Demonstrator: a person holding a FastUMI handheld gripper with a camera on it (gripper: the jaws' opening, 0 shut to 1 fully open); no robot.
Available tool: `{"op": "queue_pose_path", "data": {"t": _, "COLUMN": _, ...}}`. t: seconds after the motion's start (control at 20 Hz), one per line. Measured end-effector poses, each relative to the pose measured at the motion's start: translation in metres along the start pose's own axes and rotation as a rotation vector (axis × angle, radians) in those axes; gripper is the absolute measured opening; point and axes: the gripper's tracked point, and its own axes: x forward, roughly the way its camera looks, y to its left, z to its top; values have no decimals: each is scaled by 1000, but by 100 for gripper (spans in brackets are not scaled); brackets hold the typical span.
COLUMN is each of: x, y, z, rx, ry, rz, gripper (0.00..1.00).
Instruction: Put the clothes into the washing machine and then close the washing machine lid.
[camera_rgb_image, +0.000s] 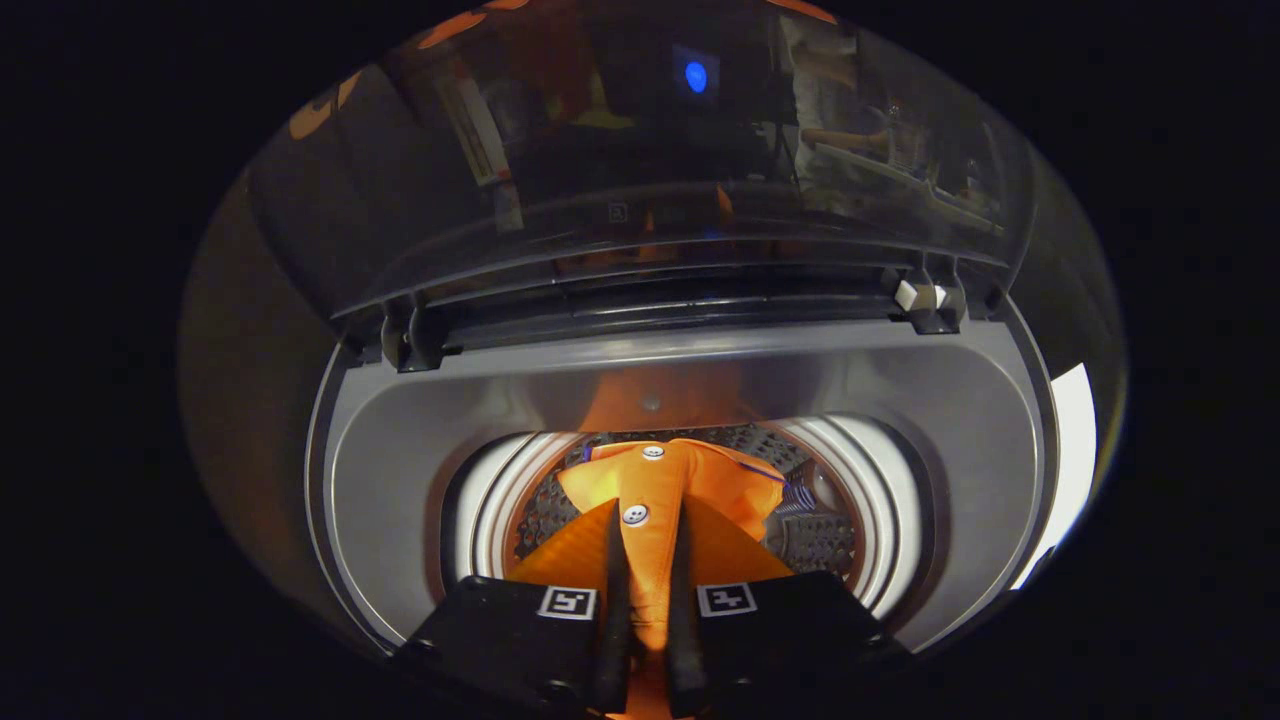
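Looking down: the washing machine (400, 440) has its round drum mouth right under the fingers, wide and unblocked.
Opening edge: a smooth grey plastic collar rings the drum (830, 540), sloping inward; a pale glossy band runs just inside it.
Room to move: open space shows either side of the fingers, down to the perforated metal drum wall.
Lid: the lid (640, 170) stands raised beyond the fingers, dark, glossy and curved, throwing back reflections and a small blue light; two hinges hold it at the back rim.
Cloth: an orange shirt (655, 480) with a buttoned strip and two white buttons hangs between the fingers, its collar spreading out over the drum ahead of them.
Texture: soft, matte fabric, folds draping to each side against the hard dotted metal.
Fingers: the gripper (648, 560) has its fingers drawn close together, pinching the shirt's buttoned strip from both sides.
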Motion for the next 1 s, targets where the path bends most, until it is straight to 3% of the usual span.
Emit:
{"op": "queue_pose_path", "data": {"t": 0.1, "x": -2, "y": -1, "z": -1, "rx": -8, "ry": -1, "rz": -2, "gripper": 26}}
{"op": "queue_pose_path", "data": {"t": 0.45, "x": -8, "y": -2, "z": -7, "rx": -34, "ry": 3, "rz": -10, "gripper": 99}}
{"op": "queue_pose_path", "data": {"t": 1.0, "x": -54, "y": 12, "z": -7, "rx": -34, "ry": -117, "rz": 15, "gripper": 99}}
